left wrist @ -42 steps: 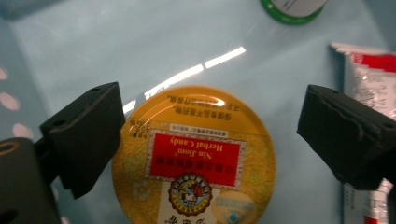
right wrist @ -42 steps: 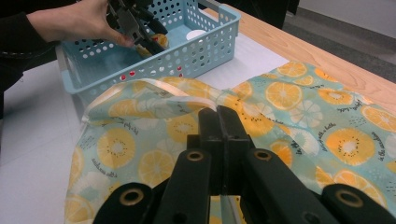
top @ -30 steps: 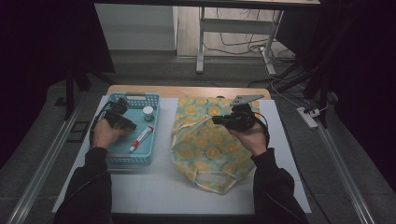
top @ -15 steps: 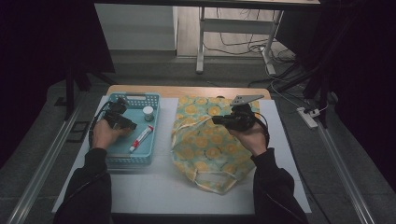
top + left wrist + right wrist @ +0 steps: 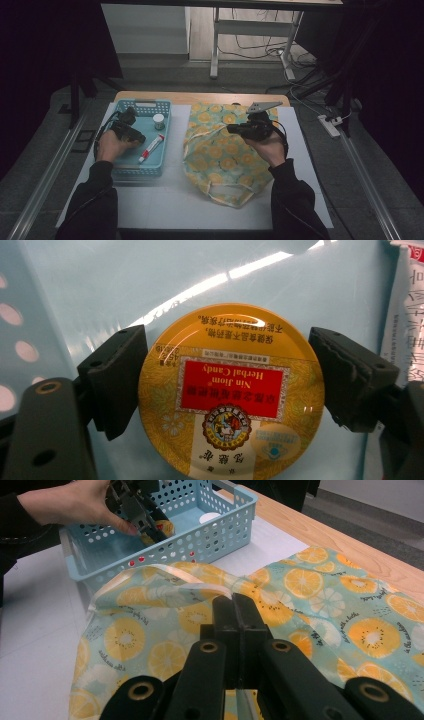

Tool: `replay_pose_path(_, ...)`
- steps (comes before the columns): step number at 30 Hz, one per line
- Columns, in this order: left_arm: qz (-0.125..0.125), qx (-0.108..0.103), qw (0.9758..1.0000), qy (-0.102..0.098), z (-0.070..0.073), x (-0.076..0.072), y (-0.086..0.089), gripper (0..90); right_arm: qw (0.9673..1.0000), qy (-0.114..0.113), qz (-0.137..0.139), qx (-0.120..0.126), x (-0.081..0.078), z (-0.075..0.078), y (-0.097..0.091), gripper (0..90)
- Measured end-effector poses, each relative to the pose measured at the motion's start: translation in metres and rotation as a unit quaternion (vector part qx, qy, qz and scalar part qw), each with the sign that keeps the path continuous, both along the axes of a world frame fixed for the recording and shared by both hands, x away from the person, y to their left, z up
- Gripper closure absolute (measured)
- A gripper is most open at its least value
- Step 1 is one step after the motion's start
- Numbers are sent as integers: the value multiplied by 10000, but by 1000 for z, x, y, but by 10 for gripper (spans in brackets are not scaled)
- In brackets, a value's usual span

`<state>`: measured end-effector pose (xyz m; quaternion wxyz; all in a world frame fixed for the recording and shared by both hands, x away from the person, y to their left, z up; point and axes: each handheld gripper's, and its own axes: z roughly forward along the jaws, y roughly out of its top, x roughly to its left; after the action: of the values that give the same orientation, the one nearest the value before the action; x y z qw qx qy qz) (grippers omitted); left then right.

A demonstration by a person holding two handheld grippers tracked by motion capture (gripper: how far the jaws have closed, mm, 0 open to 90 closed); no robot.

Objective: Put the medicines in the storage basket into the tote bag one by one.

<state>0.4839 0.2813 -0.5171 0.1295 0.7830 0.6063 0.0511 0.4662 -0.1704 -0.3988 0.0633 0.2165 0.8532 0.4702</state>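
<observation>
Left gripper view looks straight down on a round yellow candy tin lying flat on the pale blue floor of a basket; the two black jaws stand either side of it, the left pad touching or nearly touching its rim and the right pad a small gap away, so the left gripper is spread around the tin without pinching it, and its jaws have just been opening a little. From the high view, the left gripper reaches into the blue basket at the left of the table, where a small white jar and a red-and-white tube also lie. The right gripper has its jaws pressed together above a fruit-patterned cloth bag spread just beside the basket; whether it nips the fabric I cannot tell.
</observation>
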Motion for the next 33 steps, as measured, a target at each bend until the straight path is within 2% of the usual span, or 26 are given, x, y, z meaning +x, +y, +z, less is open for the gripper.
replay_pose_path(6,119,-229,9997,-4,2,-1,4,204,10000,-11,-9,6,0,0,0,900)
replay_pose_path(9,135,-331,9993,-139,6,-3,6,205,10000,-9,-12,12,0,0,0,900)
replay_pose_path(15,-7,-516,9977,-428,17,-10,9,205,10000,-6,-19,-3,0,0,0,900)
replay_pose_path(23,-286,-700,9936,-842,35,-22,1,205,10000,-7,-32,0,1,-1,0,900)
replay_pose_path(26,-408,-680,9923,-955,41,-26,-3,205,10000,-1,-49,6,1,-1,-1,900)
replay_pose_path(33,-619,-815,9872,-1224,55,-38,-10,205,10000,-13,-53,24,2,-1,-1,900)
